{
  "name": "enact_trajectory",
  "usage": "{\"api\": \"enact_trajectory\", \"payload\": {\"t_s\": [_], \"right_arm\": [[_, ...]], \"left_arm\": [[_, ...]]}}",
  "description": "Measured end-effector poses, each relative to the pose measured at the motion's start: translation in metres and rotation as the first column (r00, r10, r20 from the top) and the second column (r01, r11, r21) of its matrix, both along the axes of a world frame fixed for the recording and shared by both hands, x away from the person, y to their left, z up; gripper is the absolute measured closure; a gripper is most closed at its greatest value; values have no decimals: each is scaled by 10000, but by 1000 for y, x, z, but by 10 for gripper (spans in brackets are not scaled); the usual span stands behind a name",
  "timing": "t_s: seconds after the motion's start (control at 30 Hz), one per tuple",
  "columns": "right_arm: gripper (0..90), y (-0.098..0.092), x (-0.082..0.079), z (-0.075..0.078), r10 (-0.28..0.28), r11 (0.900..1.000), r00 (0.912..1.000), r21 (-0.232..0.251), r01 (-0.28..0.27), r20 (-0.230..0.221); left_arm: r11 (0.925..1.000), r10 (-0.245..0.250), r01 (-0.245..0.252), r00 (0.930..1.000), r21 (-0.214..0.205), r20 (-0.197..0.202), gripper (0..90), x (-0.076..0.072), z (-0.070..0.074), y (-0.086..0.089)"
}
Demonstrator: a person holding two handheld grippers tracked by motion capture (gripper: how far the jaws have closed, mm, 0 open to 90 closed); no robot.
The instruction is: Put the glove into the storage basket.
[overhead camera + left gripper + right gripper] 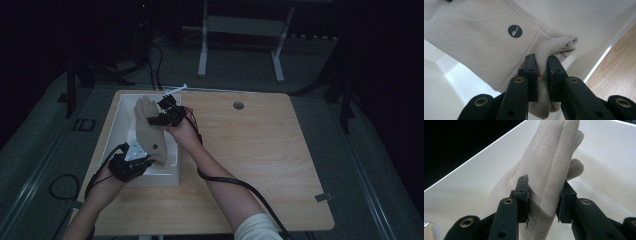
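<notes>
Spanning the white tray (116,131) at the table's (260,165) left, your beige glove (150,135) bears a round dark checkmark logo (515,31); your left gripper (541,75) pinches its near cuff, your right gripper (544,200) clasps its far fingers.

The glove (149,134) is covering much of the white bin's (116,131) floor in the high view. In the left gripper view the jaws are hiding the cuff fold pinched between them, and the glove's fingers are running off the top edge. In the right gripper view the jaws are hiding the glove's sides, and its cuff is dropping below the bottom edge.
</notes>
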State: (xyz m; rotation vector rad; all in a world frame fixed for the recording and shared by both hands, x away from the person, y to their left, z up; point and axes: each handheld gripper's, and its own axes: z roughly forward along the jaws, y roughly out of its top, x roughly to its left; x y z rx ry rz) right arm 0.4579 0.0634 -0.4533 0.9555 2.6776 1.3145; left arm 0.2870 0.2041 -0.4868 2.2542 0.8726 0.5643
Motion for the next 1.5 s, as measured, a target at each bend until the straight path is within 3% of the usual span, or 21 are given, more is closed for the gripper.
{"api": "enact_trajectory", "payload": {"t_s": [0.1,0.17,0.23,0.3,0.37,0.53,0.6,0.63,0.67,0.77,0.9,1.0,1.1,1.23,1.33,1.4,1.5], "right_arm": [[613,3,3,0,126,9994,9996,-319,-134,-236],[536,5,3,1,-29,9988,10000,-496,28,-37],[452,2,3,4,-303,9990,9994,-311,308,161],[415,-3,3,6,-446,9988,9988,-210,450,210],[392,-7,2,8,-432,9990,9987,-135,436,275],[323,-17,-1,11,-274,9995,9991,185,268,332],[293,-20,-2,12,-234,9992,9992,326,224,326],[279,-22,-3,12,-243,9990,9993,387,232,286],[209,-29,-4,11,12,9979,9999,655,-22,153],[199,-37,-7,11,157,9968,9998,779,-169,155],[192,-48,-13,14,370,9944,9990,980,-394,263],[187,-56,-16,17,446,9927,9984,1103,-481,341],[185,-66,-20,21,429,9922,9975,1146,-492,565],[183,-82,-25,28,378,9897,9962,1348,-481,781],[182,-95,-28,33,263,9893,9953,1405,-393,927],[180,-104,-31,35,256,9899,9942,1362,-398,1045],[174,-118,-36,37,268,9900,9930,1346,-424,1154]], "left_arm": [[9997,-41,49,9995,239,-324,796,5,-6,-3],[9982,226,-171,9952,581,-955,672,12,-15,-5],[9983,451,-396,9899,430,-1345,581,17,-24,-4],[9973,718,-735,9861,-59,-1497,473,19,-25,1],[9944,997,-1034,9869,-231,-1269,418,17,-24,3],[9757,1453,-1572,9856,-1528,-861,229,8,-9,6],[9721,1532,-1633,9856,-1687,-711,175,7,-5,6],[9652,1680,-1717,9851,-1973,-354,175,3,2,4],[9620,1751,-1760,9843,-2085,-233,144,2,6,4],[9473,1701,-1646,9854,-2750,-40,143,0,15,3],[9436,1757,-1563,9836,-2917,413,143,-4,26,-3],[9353,1650,-1426,9854,-3239,425,143,-5,32,-6],[9374,1410,-1177,9888,-3278,484,143,-7,38,-12],[9304,1069,-795,9926,-3577,575,143,-10,44,-24],[9341,781,-507,9949,-3534,636,143,-11,48,-35],[9276,520,-272,9971,-3726,565,143,-12,50,-42],[9270,192,64,9977,-3751,646,143,-13,52,-54]]}}
